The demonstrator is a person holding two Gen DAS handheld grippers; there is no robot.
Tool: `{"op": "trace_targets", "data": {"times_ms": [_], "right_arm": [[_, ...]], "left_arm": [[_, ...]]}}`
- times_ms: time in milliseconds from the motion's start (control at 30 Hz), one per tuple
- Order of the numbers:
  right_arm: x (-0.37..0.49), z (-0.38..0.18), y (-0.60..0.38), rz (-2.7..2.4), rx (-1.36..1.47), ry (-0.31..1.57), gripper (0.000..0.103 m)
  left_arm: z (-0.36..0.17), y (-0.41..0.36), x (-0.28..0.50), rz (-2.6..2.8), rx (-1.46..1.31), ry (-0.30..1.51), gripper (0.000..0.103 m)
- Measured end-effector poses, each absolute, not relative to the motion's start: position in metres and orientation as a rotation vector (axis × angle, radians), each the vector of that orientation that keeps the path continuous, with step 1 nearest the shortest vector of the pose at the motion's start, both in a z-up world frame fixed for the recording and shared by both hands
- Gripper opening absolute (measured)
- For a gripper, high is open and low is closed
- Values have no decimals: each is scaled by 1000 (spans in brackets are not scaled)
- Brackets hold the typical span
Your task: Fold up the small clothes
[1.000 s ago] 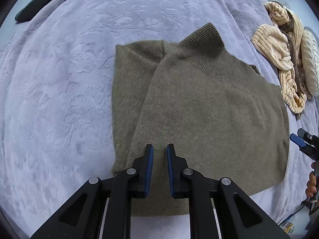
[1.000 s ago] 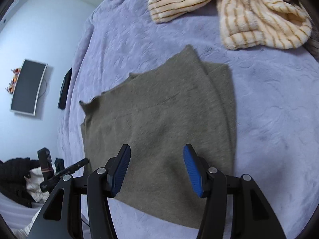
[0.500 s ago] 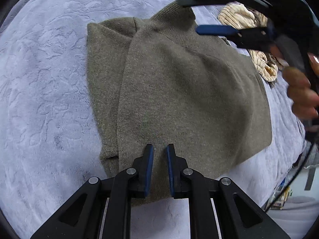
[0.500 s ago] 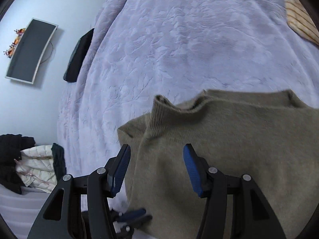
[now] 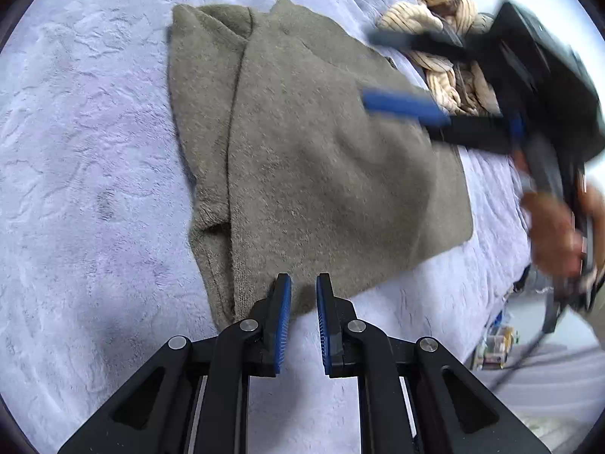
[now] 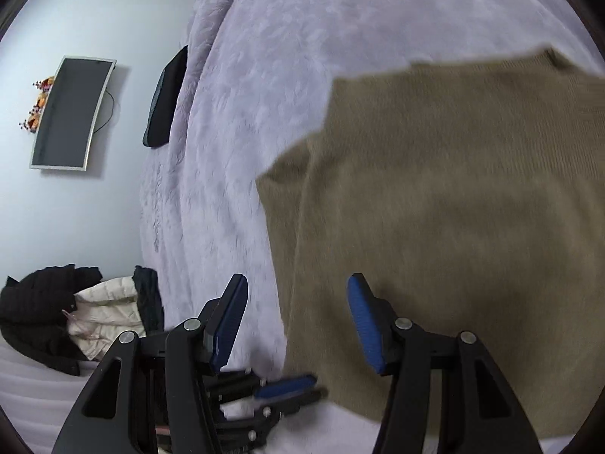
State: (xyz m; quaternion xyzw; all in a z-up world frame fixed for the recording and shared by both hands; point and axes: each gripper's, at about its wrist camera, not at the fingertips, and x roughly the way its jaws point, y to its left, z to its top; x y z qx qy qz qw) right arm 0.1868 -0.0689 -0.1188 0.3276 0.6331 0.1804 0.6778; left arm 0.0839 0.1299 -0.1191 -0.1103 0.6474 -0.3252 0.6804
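Sweater (image 5: 321, 151) lies folded beneath both tools.

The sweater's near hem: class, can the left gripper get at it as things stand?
Probably yes. The left gripper sits right at the sweater's near hem with nothing between them. Its jaws are nearly shut, so they must open first. The right gripper is over the far side, out of the way.

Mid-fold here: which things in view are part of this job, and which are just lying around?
Job:
- olive sweater, partly folded on the lilac blanket
- left hand-held gripper, shut, empty
- right hand-held gripper, open, empty

Lying about:
- striped cream garment, perhaps next
- wall screen
- dark flat object
- black and cream clothes
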Motion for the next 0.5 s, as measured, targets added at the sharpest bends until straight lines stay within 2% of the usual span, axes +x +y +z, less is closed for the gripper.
{"op": "trace_targets", "data": {"times_ms": [200,400,500], "right_arm": [[89,-145,-99,337,910,1480,59],[62,-152,-110,296,981,1467,59],[56,-143,-111,308,970,1452,59]], "left_arm": [[-126,123,91,-797,-268,1493,15],[-139,110,98,-762,-307,1556,15],[-120,110,90,-748,-253,1496,15]]}}
